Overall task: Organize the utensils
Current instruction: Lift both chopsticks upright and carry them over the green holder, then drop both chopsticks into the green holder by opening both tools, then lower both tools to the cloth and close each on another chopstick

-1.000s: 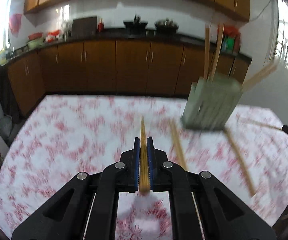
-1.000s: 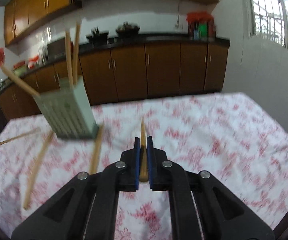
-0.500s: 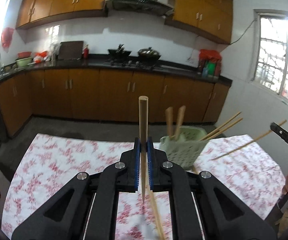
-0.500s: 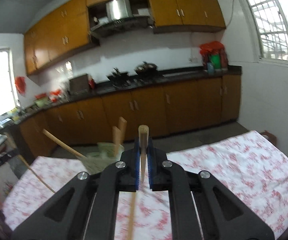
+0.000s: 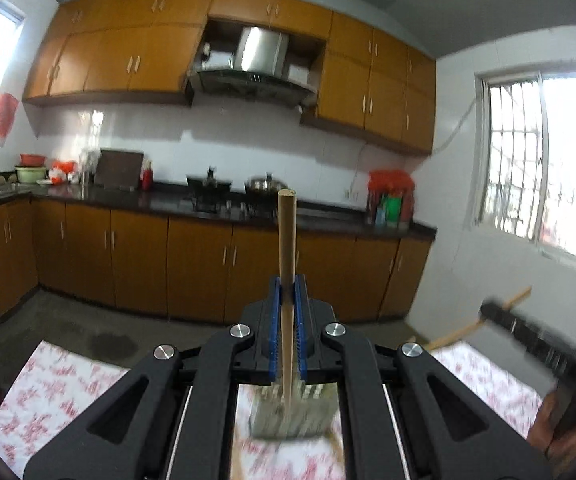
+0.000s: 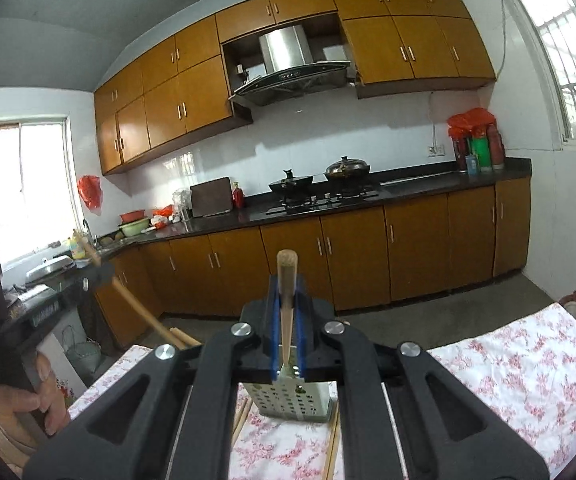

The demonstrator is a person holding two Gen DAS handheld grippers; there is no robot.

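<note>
Two chopsticks: one pinched upright in my left gripper [image 5: 286,300], one in my right gripper [image 6: 286,312].
Holder [image 6: 294,400]: on the floral tablecloth [image 6: 528,360] below; I see sticks in it.
Remaining: both held sticks, loose ones beside it.

cloth: floral tablecloth [image 6: 528,364] on table | wall: orange cabinets [image 6: 408,52], steel range hood [image 6: 288,60] | counter: wok [image 6: 291,181], lidded pot [image 6: 347,168], cutting board [image 6: 211,197], red bag [image 6: 472,118] | side: barred window [image 5: 516,160]
</note>
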